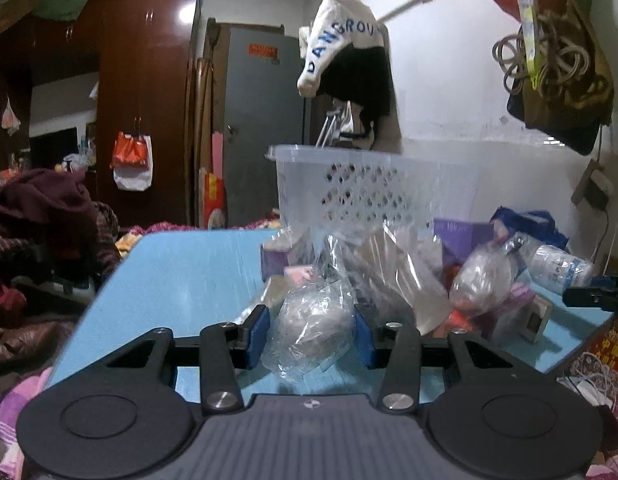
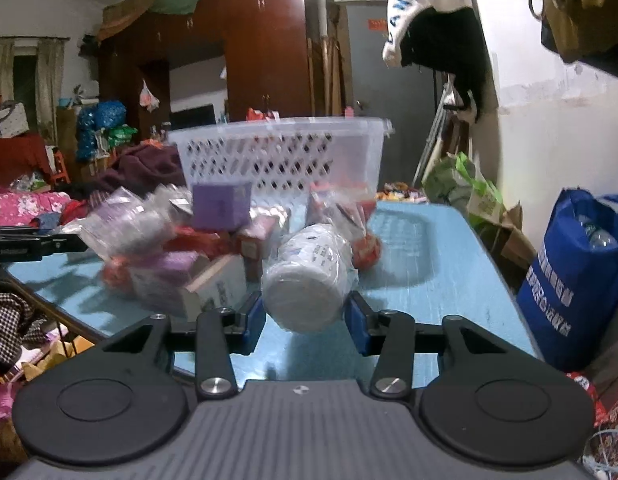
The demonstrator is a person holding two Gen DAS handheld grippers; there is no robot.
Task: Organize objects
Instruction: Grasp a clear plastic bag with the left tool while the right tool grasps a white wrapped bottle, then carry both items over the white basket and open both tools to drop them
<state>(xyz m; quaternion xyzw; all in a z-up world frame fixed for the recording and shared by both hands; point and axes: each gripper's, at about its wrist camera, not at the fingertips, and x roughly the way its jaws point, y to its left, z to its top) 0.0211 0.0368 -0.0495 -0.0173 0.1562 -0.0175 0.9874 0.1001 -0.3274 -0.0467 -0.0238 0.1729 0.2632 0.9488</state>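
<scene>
My left gripper (image 1: pixel 311 330) is shut on a clear plastic bag with something grey inside (image 1: pixel 309 330), held just above the blue table (image 1: pixel 181 272). My right gripper (image 2: pixel 305 322) is shut on a white bottle wrapped in clear plastic (image 2: pixel 309 276). A clear perforated basket (image 1: pixel 349 184) stands at the table's far side; it also shows in the right wrist view (image 2: pixel 277 156). A pile of bagged items and purple boxes (image 2: pixel 181 248) lies in front of the basket, with a plastic bottle (image 1: pixel 557 266) at the right in the left wrist view.
A blue shopping bag (image 2: pixel 577 280) stands right of the table. Clothes hang on the wall (image 1: pixel 349 64). A dark wardrobe (image 1: pixel 145 92) and heaps of clothing (image 1: pixel 41 216) fill the left. The other gripper's black tip (image 1: pixel 597 296) shows at the right edge.
</scene>
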